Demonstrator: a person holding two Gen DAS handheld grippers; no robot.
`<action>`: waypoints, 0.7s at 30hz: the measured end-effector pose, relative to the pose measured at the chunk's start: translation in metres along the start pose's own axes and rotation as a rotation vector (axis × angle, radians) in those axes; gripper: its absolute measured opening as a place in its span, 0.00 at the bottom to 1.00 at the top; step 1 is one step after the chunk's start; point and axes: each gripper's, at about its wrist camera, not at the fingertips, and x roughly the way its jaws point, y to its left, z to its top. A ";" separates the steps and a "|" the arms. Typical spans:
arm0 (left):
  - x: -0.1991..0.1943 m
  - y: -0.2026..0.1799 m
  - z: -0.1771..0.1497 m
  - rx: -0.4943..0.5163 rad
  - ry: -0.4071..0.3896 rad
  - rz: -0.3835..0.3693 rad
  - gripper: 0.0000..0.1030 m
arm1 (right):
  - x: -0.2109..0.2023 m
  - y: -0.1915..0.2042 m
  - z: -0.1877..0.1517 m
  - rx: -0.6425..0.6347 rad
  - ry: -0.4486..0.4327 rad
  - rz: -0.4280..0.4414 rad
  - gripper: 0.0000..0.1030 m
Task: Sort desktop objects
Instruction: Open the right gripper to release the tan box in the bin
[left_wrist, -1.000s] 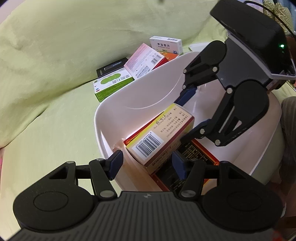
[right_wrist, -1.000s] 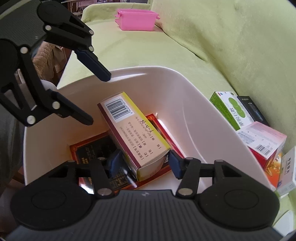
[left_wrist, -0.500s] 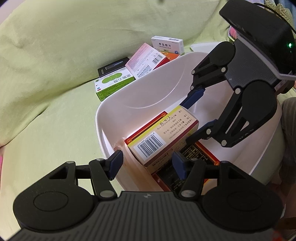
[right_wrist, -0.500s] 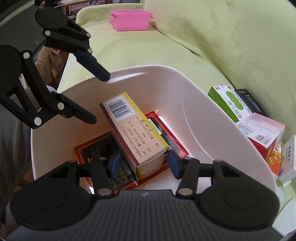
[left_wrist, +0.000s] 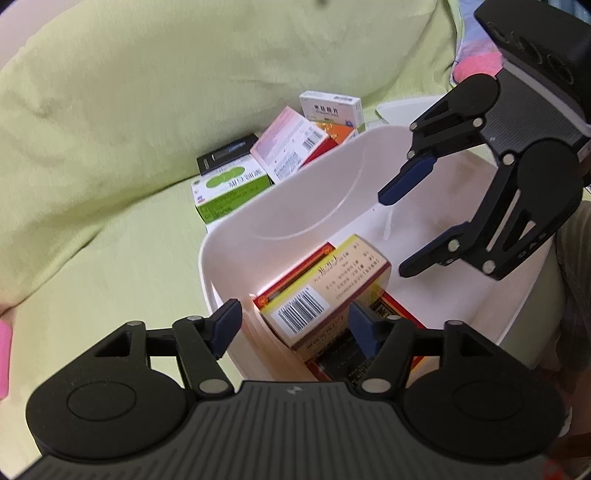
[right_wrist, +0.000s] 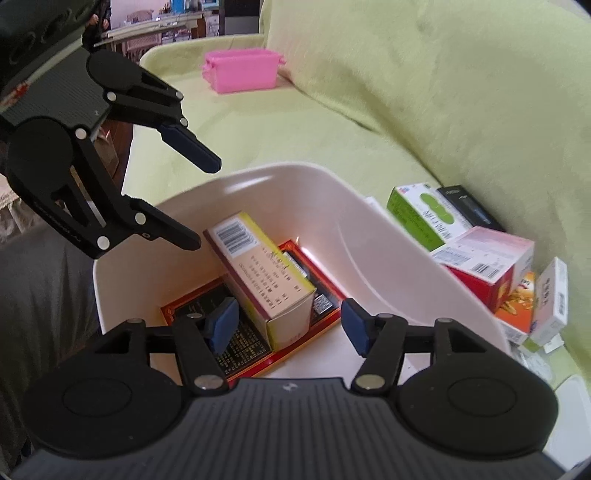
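Right wrist view: right gripper (right_wrist: 290, 325) is hovering over the near rim of the white bin (right_wrist: 391, 236), fingers spread wide, holding nothing. The yellow-edged box (right_wrist: 266, 273) is lying inside the bin, propped at a tilt on a flat red-bordered box (right_wrist: 207, 325); its barcode end is pointing away towards the far wall, its plain end sitting between the spread fingertips without touching either pad, as far as can be told.

Left gripper (right_wrist: 199, 199) is hanging above the far left of the bin, also spread and empty.

Left wrist view: left gripper (left_wrist: 295, 328) is straddling the bin's rim (left_wrist: 207, 251), one finger outside the wall, one inside just beside the barcode end of the yellow-edged box (left_wrist: 332, 284).

Remaining unsorted boxes are sitting on the green sofa just outside the bin's wall: green box (right_wrist: 424, 214), black box (right_wrist: 469, 208), pink-topped box (right_wrist: 487, 258), an orange box (right_wrist: 517, 302), a white box (right_wrist: 552, 299). All lie to the right of the right gripper's fingers, well nearer to it than to the left gripper.

Judgement: next pick is falling to the right side, swinging rightwards over the rim. The pink-topped box is nearest; its long axis is running roughly across the fingers' line, so closing across its short width looks workable.
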 end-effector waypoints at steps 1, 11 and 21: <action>-0.001 0.000 0.001 0.001 -0.004 0.001 0.64 | -0.003 -0.002 0.001 0.003 -0.007 -0.002 0.58; -0.008 0.022 0.027 0.024 -0.047 0.024 0.66 | -0.028 -0.026 0.012 0.022 -0.073 -0.049 0.66; 0.010 0.064 0.065 0.063 -0.091 0.037 0.71 | -0.027 -0.077 0.040 0.040 -0.132 -0.074 0.68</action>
